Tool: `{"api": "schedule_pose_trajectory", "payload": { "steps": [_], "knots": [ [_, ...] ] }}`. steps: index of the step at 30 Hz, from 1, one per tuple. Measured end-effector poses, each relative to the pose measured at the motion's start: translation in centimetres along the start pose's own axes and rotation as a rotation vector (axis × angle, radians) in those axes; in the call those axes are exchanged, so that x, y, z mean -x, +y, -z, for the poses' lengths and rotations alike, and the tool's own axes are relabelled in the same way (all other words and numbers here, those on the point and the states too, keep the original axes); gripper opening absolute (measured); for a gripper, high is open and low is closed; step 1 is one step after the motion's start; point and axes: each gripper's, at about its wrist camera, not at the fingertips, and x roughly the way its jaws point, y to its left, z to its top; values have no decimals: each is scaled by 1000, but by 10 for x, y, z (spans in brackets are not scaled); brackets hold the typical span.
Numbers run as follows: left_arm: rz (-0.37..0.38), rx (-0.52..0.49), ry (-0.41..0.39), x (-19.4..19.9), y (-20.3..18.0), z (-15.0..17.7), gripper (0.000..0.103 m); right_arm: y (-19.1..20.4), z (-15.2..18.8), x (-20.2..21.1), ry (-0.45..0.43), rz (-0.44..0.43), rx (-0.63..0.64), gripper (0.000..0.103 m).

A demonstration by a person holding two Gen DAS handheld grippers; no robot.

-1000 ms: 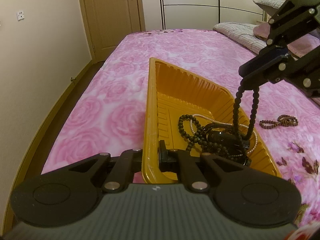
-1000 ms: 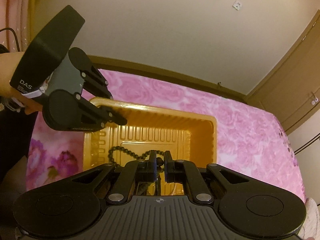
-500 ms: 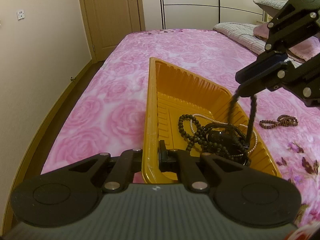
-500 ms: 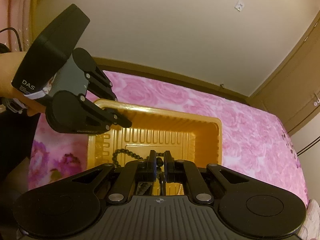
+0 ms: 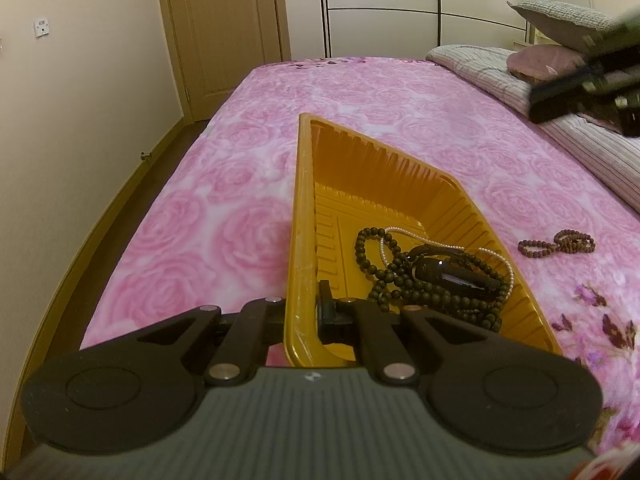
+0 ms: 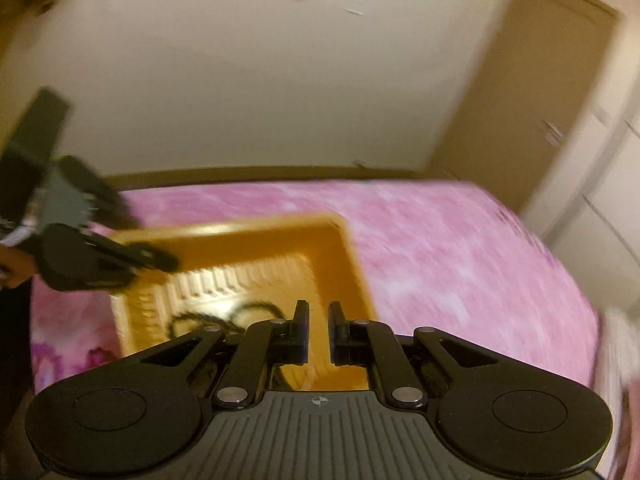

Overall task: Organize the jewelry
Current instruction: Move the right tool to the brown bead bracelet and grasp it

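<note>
A bed (image 5: 360,120) with a pink rose-print cover stands beside a cream wall carrying a white switch plate (image 5: 41,28), with a closed wooden door (image 5: 224,24), white wardrobe panels (image 5: 380,8) and striped grey pillows (image 5: 480,64) at its far end.

Left wrist view looked forward and down from close behind the left gripper (image 5: 305,312), along the ribbed orange plastic tray (image 5: 304,208) toward the brown wooden door (image 5: 224,32). Right wrist view, blurred, faced the same tray (image 6: 352,256) crosswise, toward the cream wall (image 6: 260,92).
</note>
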Motion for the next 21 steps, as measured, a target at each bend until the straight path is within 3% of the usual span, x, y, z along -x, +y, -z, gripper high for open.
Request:
{"api": "schedule_pose_trajectory", "payload": {
  "steps": [15,21],
  "knots": [
    [-1,-5,2,-1,1,0,5,-41,192,36,228,318,-658,9],
    [-6,-6,2,-1,1,-1,5,-52,221,40,247,354,-714,10]
  ]
}}
